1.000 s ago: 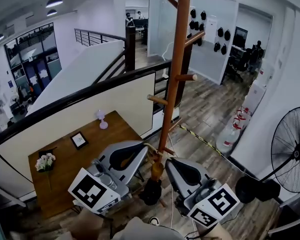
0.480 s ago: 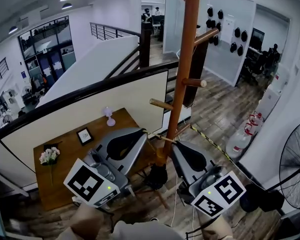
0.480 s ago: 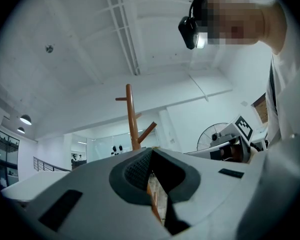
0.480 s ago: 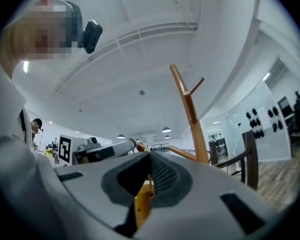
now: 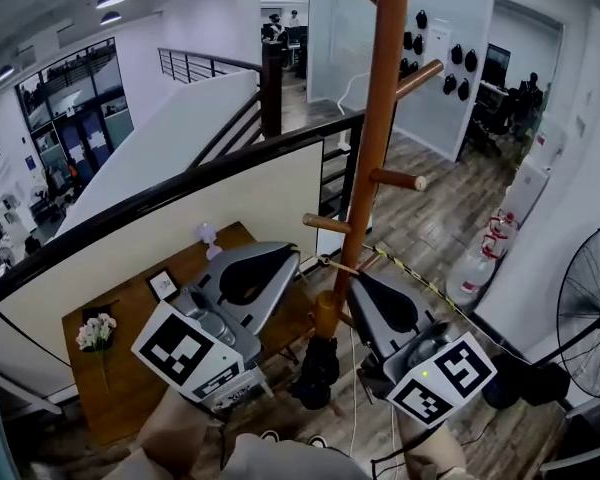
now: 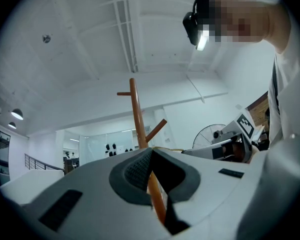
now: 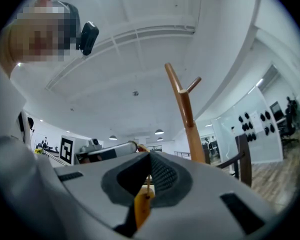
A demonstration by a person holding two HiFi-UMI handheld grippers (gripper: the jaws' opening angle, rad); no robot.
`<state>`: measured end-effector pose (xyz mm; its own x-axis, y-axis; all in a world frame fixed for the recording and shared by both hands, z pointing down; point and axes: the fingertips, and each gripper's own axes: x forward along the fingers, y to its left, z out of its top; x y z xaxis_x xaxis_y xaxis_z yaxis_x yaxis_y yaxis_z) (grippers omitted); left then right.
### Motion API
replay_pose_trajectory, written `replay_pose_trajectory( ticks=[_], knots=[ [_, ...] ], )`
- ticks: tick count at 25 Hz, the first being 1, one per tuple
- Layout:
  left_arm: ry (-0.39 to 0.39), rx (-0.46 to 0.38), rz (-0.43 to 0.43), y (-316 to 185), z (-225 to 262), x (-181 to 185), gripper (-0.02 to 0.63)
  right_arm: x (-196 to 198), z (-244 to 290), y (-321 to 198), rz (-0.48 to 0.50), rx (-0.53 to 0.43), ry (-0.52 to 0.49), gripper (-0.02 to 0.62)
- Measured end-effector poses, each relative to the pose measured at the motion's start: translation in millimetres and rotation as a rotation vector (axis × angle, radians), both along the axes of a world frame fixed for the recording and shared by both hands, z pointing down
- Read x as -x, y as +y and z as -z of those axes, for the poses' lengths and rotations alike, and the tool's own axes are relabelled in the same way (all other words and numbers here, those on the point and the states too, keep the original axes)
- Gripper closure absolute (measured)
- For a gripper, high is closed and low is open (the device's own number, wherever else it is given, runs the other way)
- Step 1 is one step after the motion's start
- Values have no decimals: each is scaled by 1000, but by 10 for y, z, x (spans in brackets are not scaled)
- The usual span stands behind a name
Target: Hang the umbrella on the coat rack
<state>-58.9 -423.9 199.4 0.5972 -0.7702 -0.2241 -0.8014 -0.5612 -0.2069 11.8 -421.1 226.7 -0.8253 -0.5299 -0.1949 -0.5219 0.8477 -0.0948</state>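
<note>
The wooden surface (image 5: 120, 393) sits below and left of your left tool (image 5: 292, 260). It bears a bunch of flowers (image 5: 92, 330), a small picture frame (image 5: 162, 283) and a little pale pink object (image 5: 207, 238). Beyond your right tool (image 5: 365, 283), the plank floor (image 5: 435, 218) carries striped tape (image 5: 410, 276), water jugs (image 5: 477, 260) and, to its right, a standing fan (image 5: 590, 318).

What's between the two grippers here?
The umbrella hangs between the left gripper and right gripper, wooden handle up, close by the coat rack pole; clearest in the head view.
</note>
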Motion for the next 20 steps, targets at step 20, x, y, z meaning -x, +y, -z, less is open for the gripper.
replay_pose_trajectory(
  ticks=[20],
  knots=[
    [53,106,-222,-789,105,187,606,250,88,-554,-105,125,-118,592]
  ],
)
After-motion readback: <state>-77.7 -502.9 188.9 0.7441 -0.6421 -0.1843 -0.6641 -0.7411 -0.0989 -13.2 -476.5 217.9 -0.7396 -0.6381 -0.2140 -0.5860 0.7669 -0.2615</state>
